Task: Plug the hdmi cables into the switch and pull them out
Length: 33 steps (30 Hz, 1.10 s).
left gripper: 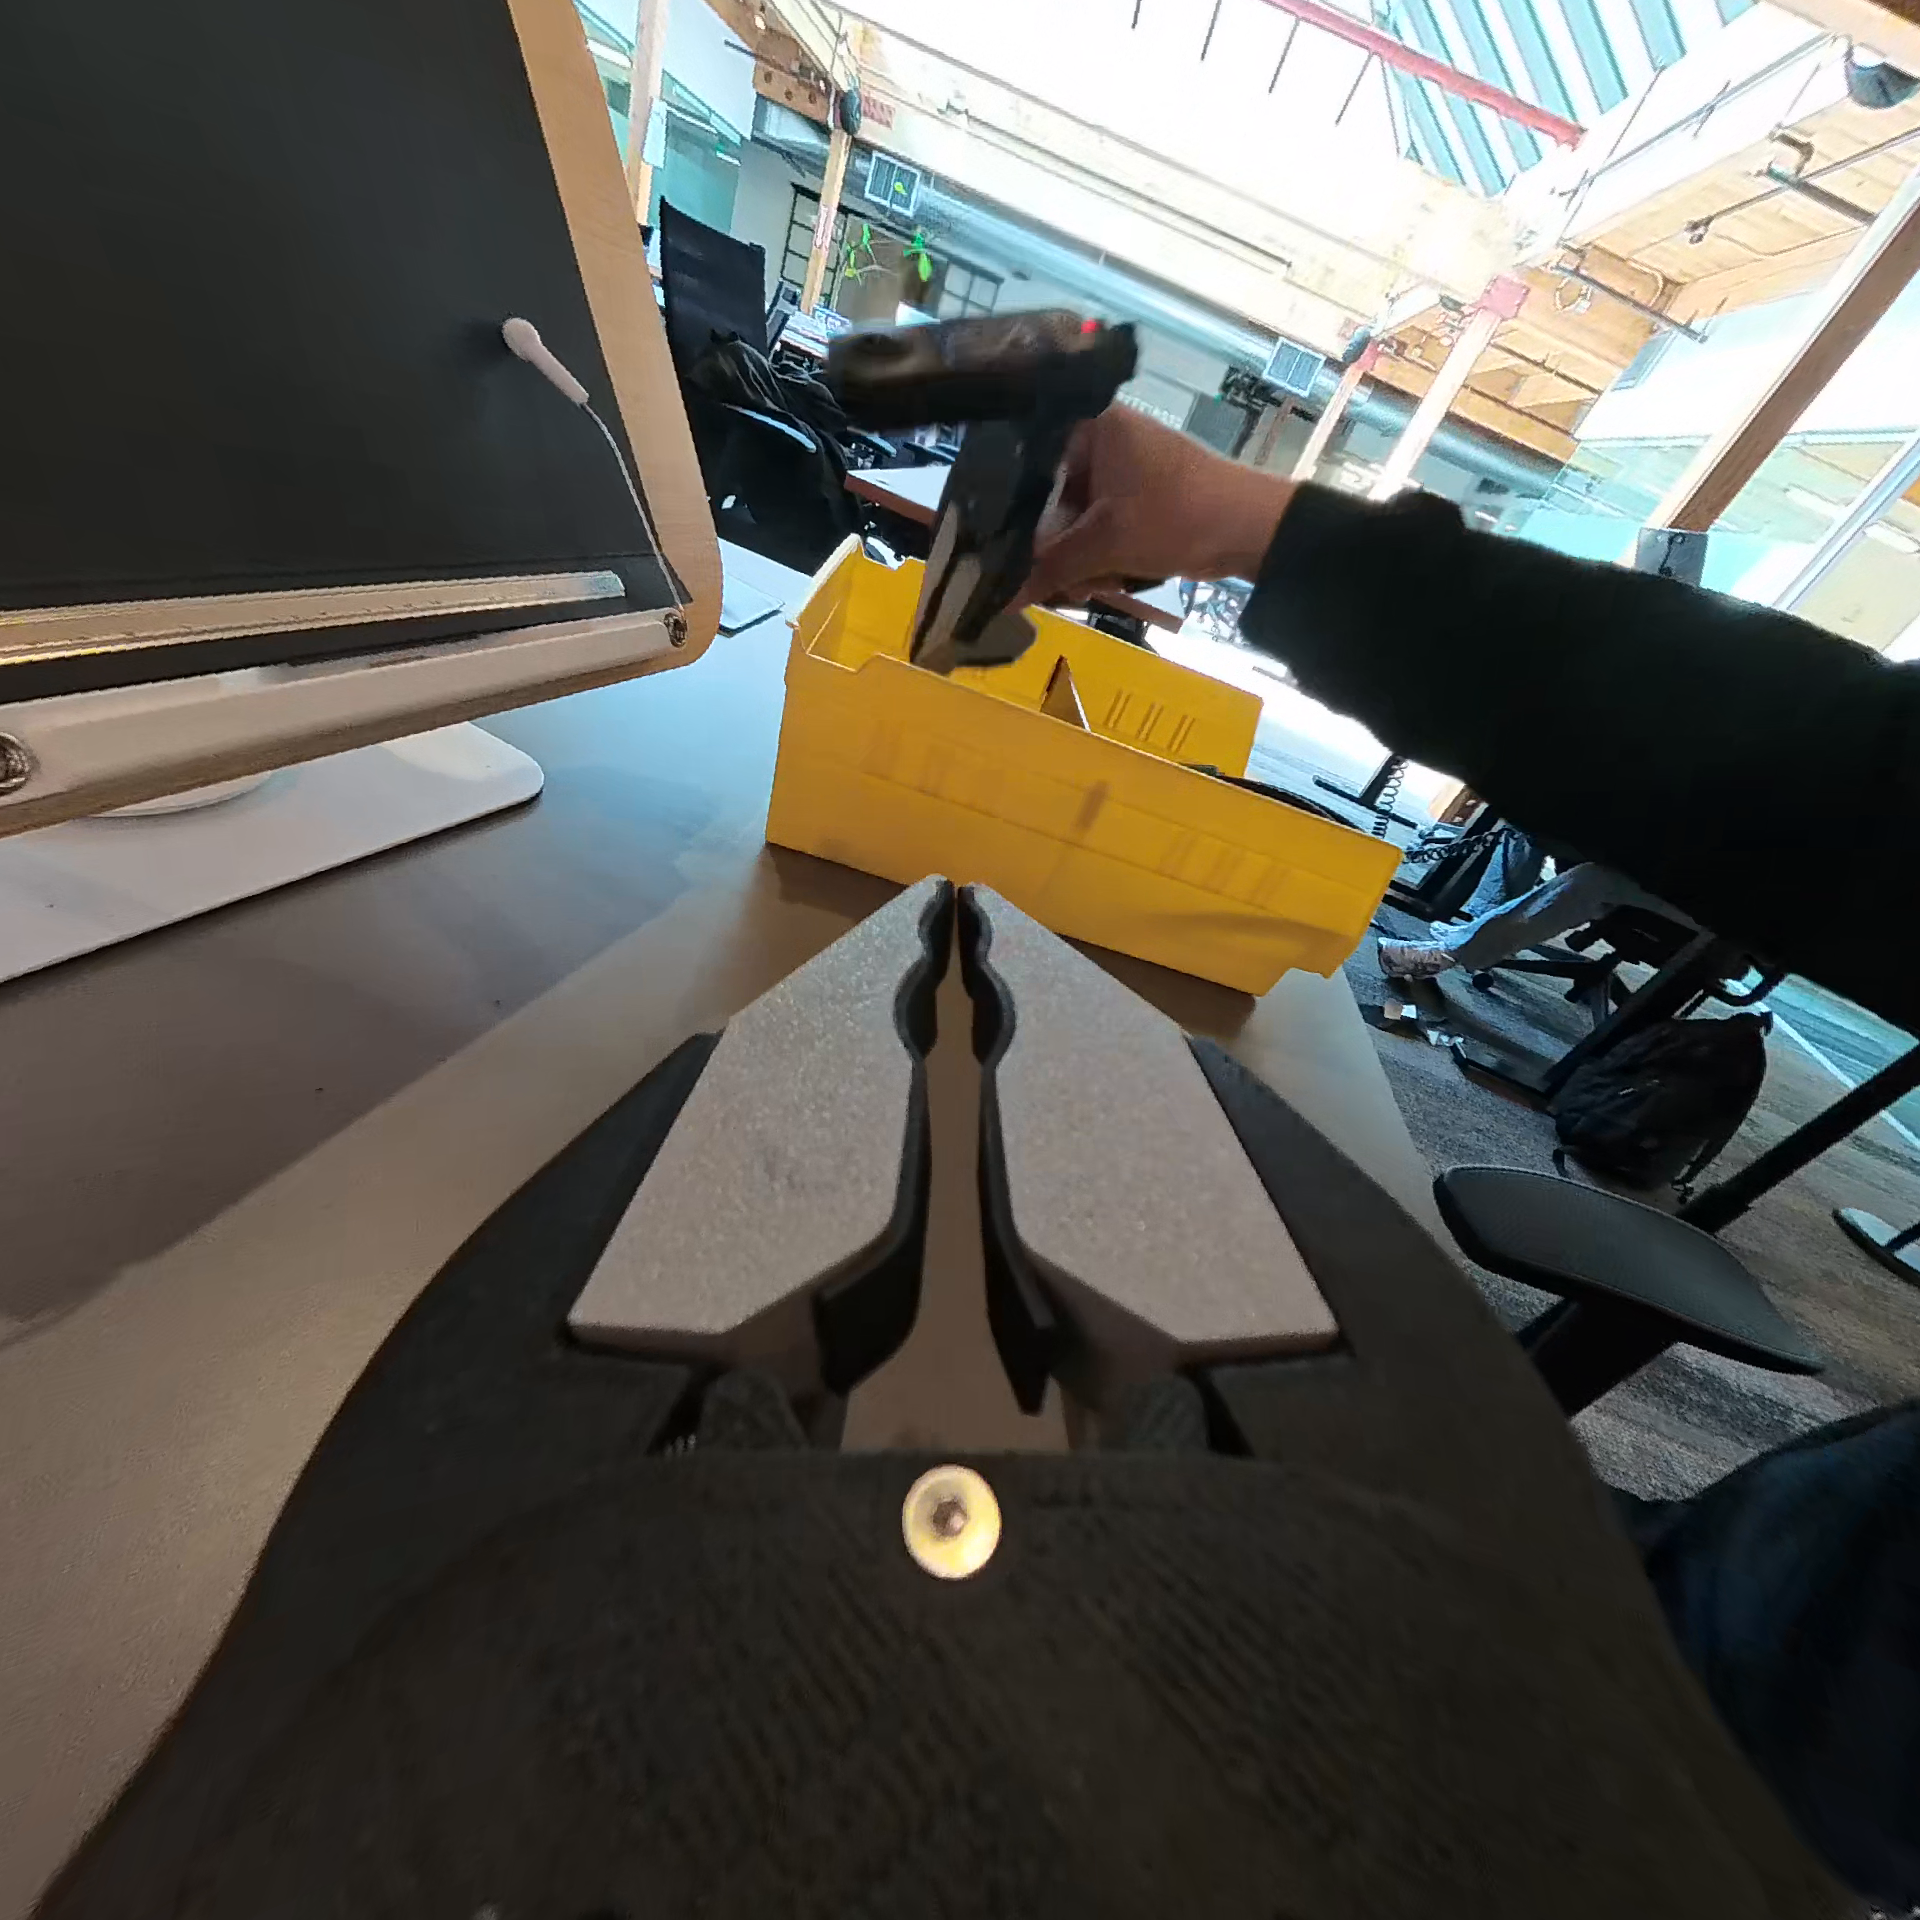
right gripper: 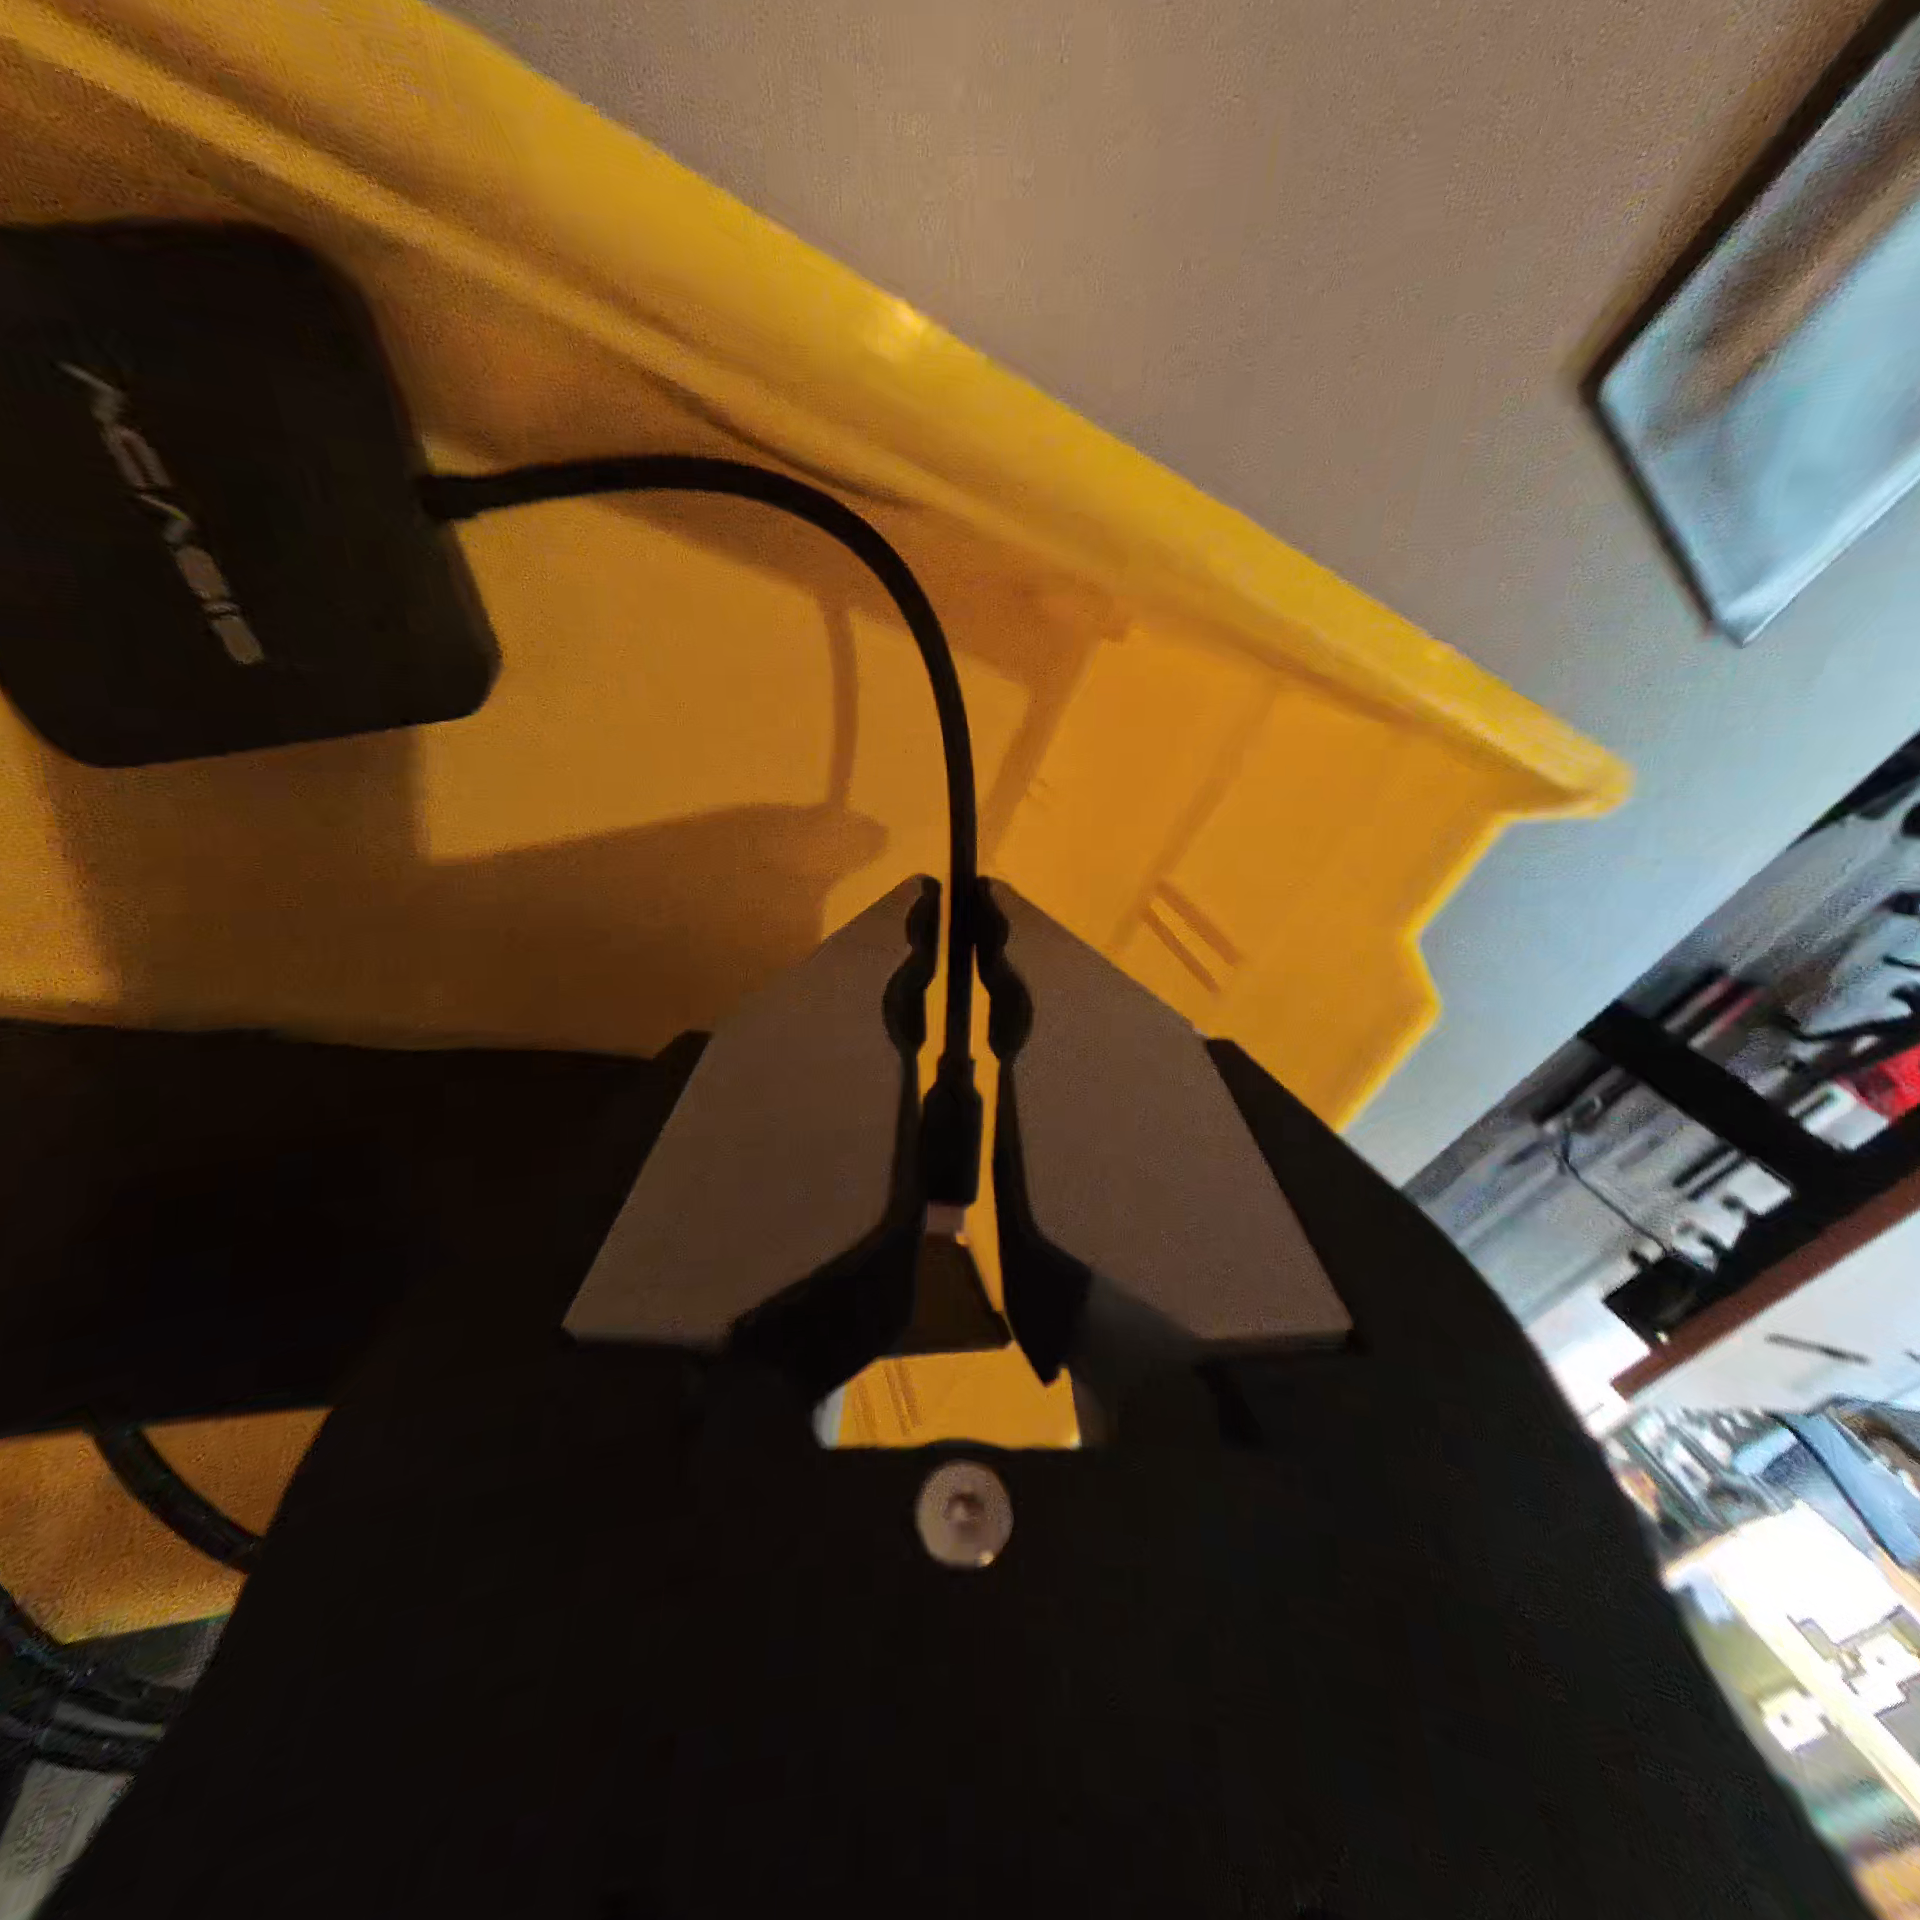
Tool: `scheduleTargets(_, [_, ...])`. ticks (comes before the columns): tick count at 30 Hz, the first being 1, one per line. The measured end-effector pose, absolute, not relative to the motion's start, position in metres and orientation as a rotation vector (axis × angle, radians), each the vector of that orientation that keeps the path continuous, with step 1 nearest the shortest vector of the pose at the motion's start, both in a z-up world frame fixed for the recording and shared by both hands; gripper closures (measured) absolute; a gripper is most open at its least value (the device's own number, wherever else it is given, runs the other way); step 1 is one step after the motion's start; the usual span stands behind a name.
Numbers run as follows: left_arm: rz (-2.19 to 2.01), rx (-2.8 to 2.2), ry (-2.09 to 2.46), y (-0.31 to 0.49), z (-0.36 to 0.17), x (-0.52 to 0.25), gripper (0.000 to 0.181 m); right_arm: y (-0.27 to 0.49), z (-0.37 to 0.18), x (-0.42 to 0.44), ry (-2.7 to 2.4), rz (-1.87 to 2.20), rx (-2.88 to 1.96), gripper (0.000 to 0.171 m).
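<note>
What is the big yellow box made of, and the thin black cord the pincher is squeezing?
The yellow rectangular bin looks like hard moulded plastic: smooth, slightly glossy, with ribs in its walls. The thin black cable held in the right gripper seems rubbery or braided; it bends in a soft curve, but blur hides its surface.

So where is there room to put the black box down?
The dark desk is bare between the white monitor stand and the yellow bin, just ahead of the left tongs. Inside the bin it is crowded: the black box, its cable, the right tongs.
</note>
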State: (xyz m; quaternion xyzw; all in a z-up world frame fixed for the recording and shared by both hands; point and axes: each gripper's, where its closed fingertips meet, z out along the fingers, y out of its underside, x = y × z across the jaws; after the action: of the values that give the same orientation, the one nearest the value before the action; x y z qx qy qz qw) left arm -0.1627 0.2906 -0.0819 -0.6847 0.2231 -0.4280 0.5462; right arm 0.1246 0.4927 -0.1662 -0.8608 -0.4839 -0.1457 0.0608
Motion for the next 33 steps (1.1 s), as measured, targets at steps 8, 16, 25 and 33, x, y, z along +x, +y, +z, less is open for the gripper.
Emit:
scheduleTargets(8, [-1.015,-1.628,0.533,0.29,-0.082,-0.162,0.181,0.509,-0.16,0.126,-1.472,-0.68,-2.533,0.123])
scheduleTargets(16, [-0.997,-1.629,0.518,0.293,-0.083,-0.166,0.181,0.462,-0.055,0.012,-1.24,0.035,-2.212,0.125])
scheduleTargets(25, [-0.801,-1.737,0.454,0.31,-0.103,-0.189,0.179,0.305,-0.059,-0.166,-1.152,0.941,-1.771,0.102])
scheduleTargets(33, [-0.439,-1.899,0.341,0.331,-0.132,-0.237,0.176,0.365,-0.133,-0.22,-1.074,0.565,-1.634,0.116])
